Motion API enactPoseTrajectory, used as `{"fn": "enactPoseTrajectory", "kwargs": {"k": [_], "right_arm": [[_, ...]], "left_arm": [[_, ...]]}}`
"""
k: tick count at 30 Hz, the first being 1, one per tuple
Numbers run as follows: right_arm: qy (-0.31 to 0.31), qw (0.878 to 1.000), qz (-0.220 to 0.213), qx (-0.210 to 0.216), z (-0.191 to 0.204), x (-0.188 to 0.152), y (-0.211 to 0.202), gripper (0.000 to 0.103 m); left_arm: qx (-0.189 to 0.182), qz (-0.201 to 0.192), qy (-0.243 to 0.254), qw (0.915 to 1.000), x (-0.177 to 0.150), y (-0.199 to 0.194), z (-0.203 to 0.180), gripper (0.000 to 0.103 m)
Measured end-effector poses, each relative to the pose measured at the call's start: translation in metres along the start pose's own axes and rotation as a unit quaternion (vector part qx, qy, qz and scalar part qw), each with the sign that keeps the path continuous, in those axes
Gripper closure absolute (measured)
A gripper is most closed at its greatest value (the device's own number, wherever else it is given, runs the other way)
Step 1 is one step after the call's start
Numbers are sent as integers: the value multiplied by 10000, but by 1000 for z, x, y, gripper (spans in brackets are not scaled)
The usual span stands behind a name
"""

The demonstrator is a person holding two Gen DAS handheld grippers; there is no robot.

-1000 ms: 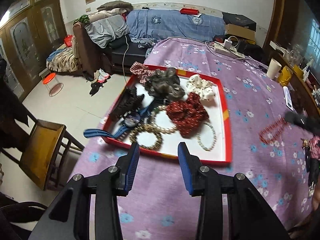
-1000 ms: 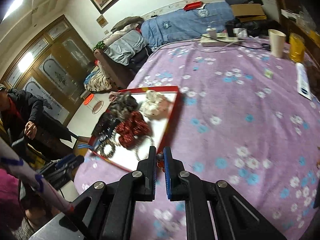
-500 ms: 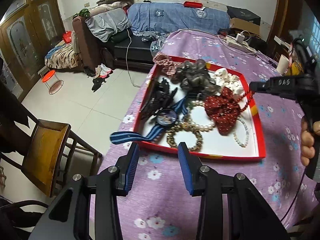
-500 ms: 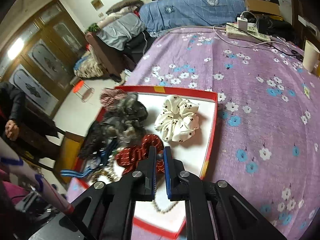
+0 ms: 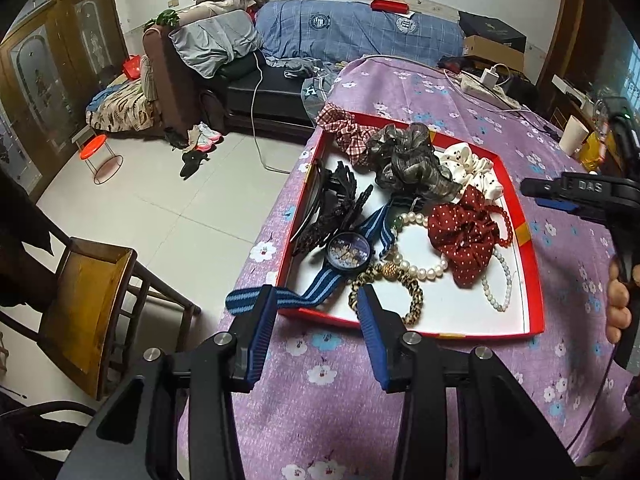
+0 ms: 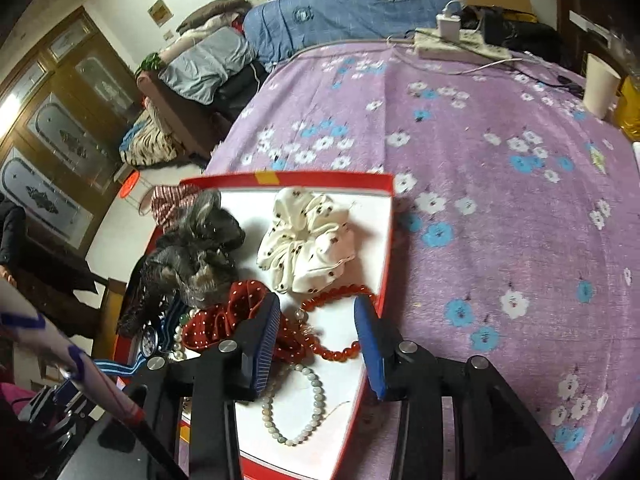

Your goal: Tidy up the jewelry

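Note:
A red-rimmed white tray [image 5: 532, 264] [image 6: 386, 264] sits on the purple flowered cloth. It holds scrunchies, a blue-strapped watch [image 5: 348, 252], black hair claws [image 5: 336, 204] and bead bracelets. The red bead bracelet [image 6: 340, 354] [image 5: 505, 220] lies on the tray floor by the dark red dotted scrunchie [image 6: 228, 316]. My right gripper [image 6: 316, 308] hovers just above it; its jaws are opening and its pads are clear of the beads. My left gripper [image 5: 318, 300] stands open and empty over the tray's near edge, by the watch strap end.
A white spotted scrunchie [image 6: 308, 240] and a grey one [image 6: 196, 248] fill the tray's far half. A paper cup [image 6: 600, 84] and a power strip [image 6: 460, 46] stand at the far right. A wooden chair [image 5: 88, 292] is beside the table's left edge.
My right gripper came over the tray shut on the red bead bracelet, then opened; the bracelet now lies in the tray. My left gripper moved closer to the tray.

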State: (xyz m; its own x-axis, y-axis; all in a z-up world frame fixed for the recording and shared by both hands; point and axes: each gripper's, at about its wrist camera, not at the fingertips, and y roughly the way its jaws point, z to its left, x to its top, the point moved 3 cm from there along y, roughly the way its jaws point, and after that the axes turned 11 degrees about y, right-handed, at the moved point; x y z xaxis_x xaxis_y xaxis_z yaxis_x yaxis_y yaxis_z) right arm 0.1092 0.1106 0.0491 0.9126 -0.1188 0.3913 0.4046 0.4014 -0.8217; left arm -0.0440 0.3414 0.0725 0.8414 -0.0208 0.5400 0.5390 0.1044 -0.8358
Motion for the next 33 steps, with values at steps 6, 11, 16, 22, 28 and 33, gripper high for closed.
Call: {"fn": "enactPoseTrajectory", "kwargs": {"k": [6, 11, 16, 22, 28, 33], "right_arm": [[124, 9999, 6, -67, -13, -11, -13, 60], [202, 9997, 57, -134, -25, -31, -18, 59], [147, 9996, 79, -238, -31, -51, -22, 58], [270, 9994, 25, -226, -45, -66, -33, 55], [529, 9984, -20, -216, -64, -70, -40, 54], [635, 9978, -43, -206, -68, -72, -41, 50]], "left_arm": [[-81, -13, 60, 9999, 9, 3, -6, 61], [-96, -17, 156, 9998, 15, 4, -17, 61], [-96, -21, 207, 9997, 17, 2, -24, 60], [56, 28, 12, 10000, 23, 6, -9, 56], [177, 226, -302, 9991, 37, 25, 22, 55], [128, 408, -425, 9982, 42, 45, 36, 53]]}}
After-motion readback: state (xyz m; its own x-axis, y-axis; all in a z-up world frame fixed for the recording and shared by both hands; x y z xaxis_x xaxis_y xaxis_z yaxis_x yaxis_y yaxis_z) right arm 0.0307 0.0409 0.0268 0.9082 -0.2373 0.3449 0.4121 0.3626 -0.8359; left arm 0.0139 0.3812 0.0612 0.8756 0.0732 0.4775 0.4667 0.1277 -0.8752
